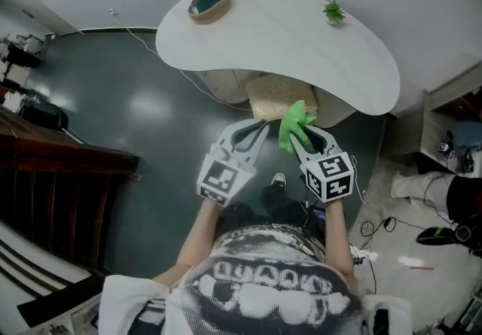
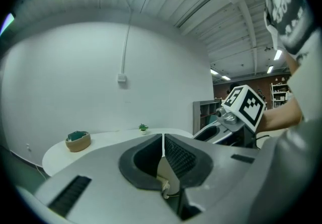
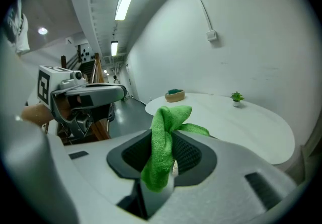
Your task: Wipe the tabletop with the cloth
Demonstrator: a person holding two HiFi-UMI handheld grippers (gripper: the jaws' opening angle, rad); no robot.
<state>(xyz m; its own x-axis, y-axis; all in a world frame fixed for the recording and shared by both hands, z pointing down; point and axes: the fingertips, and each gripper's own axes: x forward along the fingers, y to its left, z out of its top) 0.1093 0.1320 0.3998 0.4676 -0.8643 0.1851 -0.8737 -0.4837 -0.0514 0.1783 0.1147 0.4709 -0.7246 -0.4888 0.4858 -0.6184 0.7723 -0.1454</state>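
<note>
The right tongs (image 3: 168,133) were clamped tight on a bright green microfibre cloth (image 3: 160,145). Its bunched folds stuck out past the tips and a tail hung down behind them. The cloth was in the air over the dark grey floor (image 1: 151,108), short of the near edge of the white rounded desk (image 1: 286,47) and not yet touching it.

The left tongs (image 2: 164,135) were pressed together on nothing, level with the right pair and just beside it. Both forearms reached forward from the person's waist, with the tongs pointing up and out toward the desk.

To wipe well, the person would likely need to step in and tip the right tongs down so the loose folds, not the hard tips, met the surface. Broad overlapping passes would suit. The strokes should steer round the tan bowl with dark green contents (image 1: 208,4) at the far left and the small potted green plant (image 1: 333,13) at the far right.
</note>
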